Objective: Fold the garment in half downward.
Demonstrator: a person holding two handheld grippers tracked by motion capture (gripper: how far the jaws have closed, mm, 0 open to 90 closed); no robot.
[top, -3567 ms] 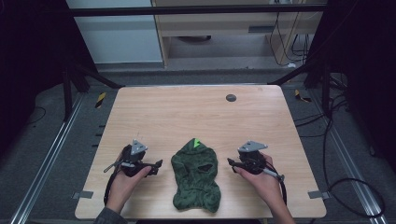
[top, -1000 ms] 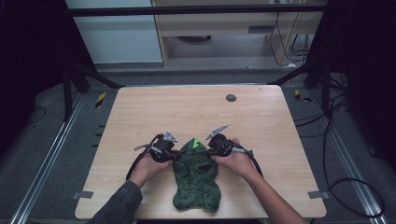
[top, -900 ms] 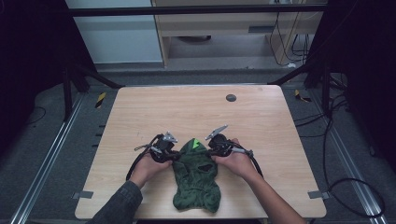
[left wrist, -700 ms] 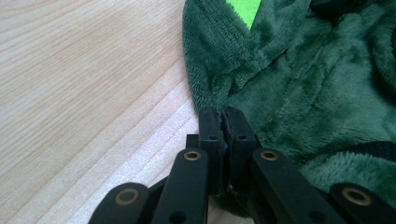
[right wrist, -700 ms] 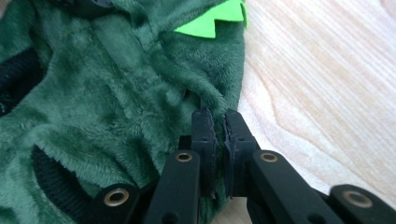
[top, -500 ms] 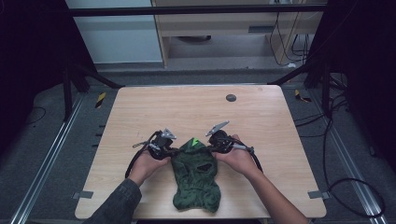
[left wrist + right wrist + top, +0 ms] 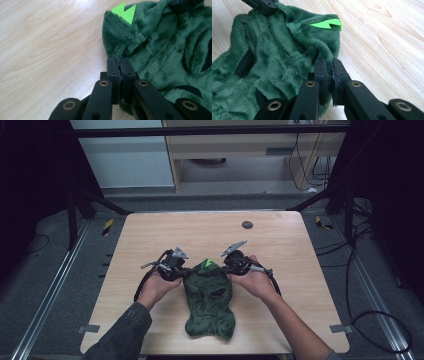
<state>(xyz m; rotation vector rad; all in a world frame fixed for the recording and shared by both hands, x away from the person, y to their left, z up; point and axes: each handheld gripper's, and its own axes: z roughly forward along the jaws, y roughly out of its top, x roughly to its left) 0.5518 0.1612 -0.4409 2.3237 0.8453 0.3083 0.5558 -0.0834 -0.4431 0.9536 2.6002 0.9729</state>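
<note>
A dark green plush hood (image 7: 210, 300) with black eye holes and a bright green spike (image 7: 210, 265) lies on the wooden table (image 7: 150, 235) near its front edge. My left gripper (image 7: 186, 274) is shut on the hood's left edge near the top. In the left gripper view the pads (image 7: 120, 61) pinch the fleece (image 7: 160, 37) below the spike (image 7: 124, 12). My right gripper (image 7: 226, 270) is shut on the hood's right edge near the top. In the right gripper view its jaws (image 7: 327, 62) clamp a fold of fleece (image 7: 269, 50). The hood's top is raised slightly and its lower part rests on the table.
A small dark round disc (image 7: 247, 225) sits on the far part of the table. Cables (image 7: 380, 325) trail on the floor at the right. Yellow-black objects (image 7: 107, 226) lie on the floor beside the table's far corners.
Both grippers came in from beside the hood to its top corners and closed on the fleece. In the last second both hands rose a little, lifting the hood's top.
</note>
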